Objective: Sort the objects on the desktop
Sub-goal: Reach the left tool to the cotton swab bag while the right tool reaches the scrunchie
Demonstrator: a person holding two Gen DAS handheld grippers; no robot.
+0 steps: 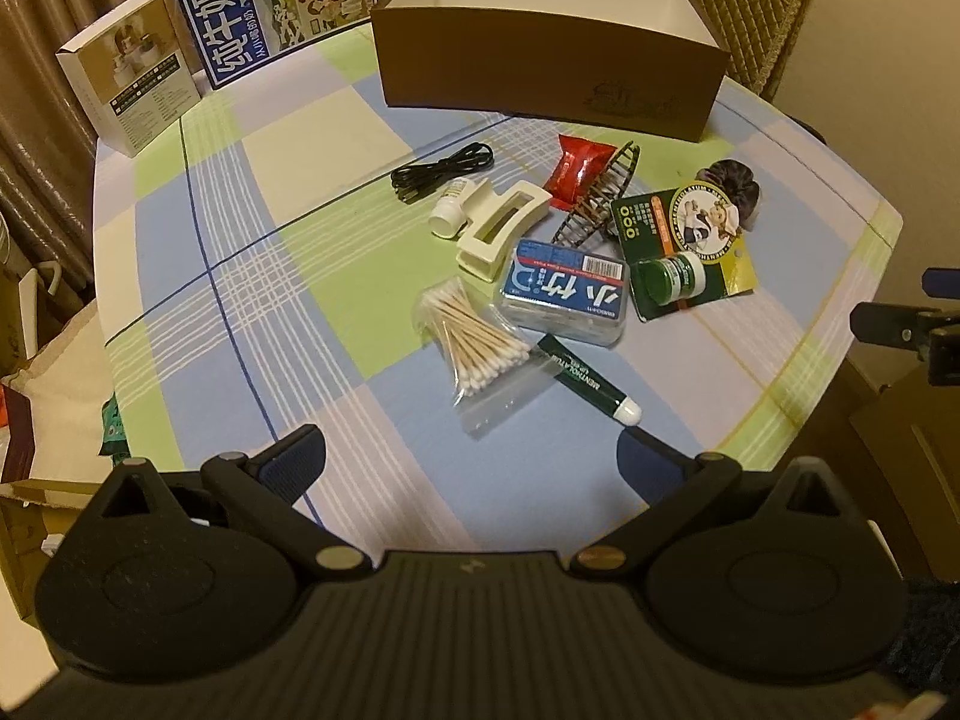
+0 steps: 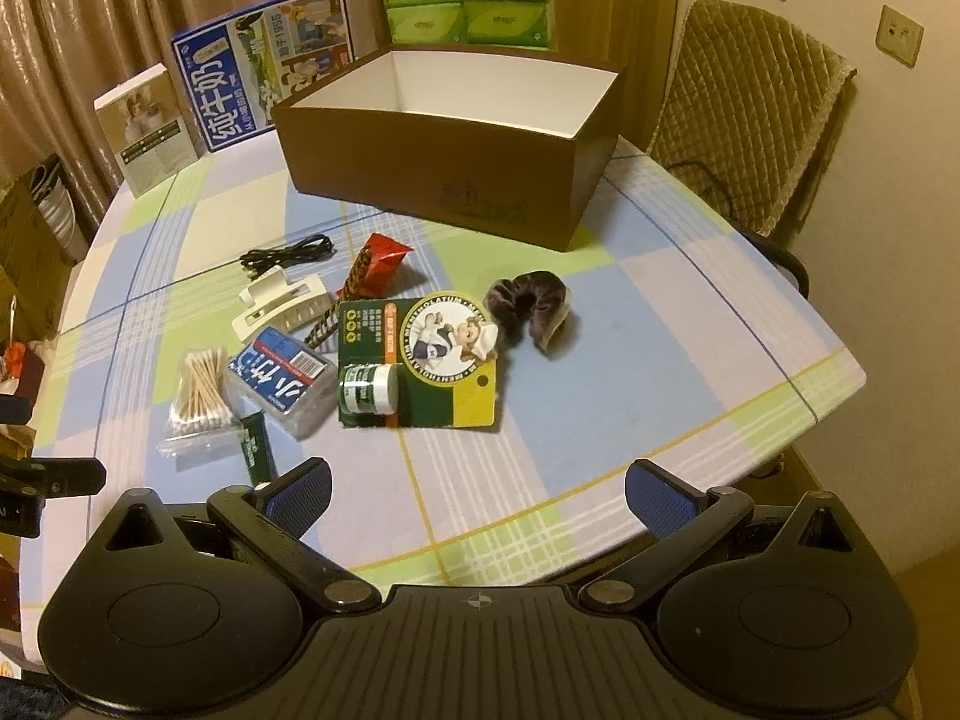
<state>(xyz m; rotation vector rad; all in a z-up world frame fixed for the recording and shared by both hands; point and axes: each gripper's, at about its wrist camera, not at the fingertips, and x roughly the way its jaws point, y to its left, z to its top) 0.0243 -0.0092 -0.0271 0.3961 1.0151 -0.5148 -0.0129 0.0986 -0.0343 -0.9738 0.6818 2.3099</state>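
both grippers hover at the near table edge, left gripper and right gripper with fingers spread wide, holding nothing. in front of the empty brown box, left to right: cotton swabs, hair claw, balm card, scrunchie. risk: the crowded, touching items may drag neighbours when one is picked; the box's near wall blocks low carries.

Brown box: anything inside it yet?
The brown box shows only bare white inner walls in both views. Its near wall hides the floor, so something low could lie unseen. The cotton swabs and other items sit outside on the tablecloth.
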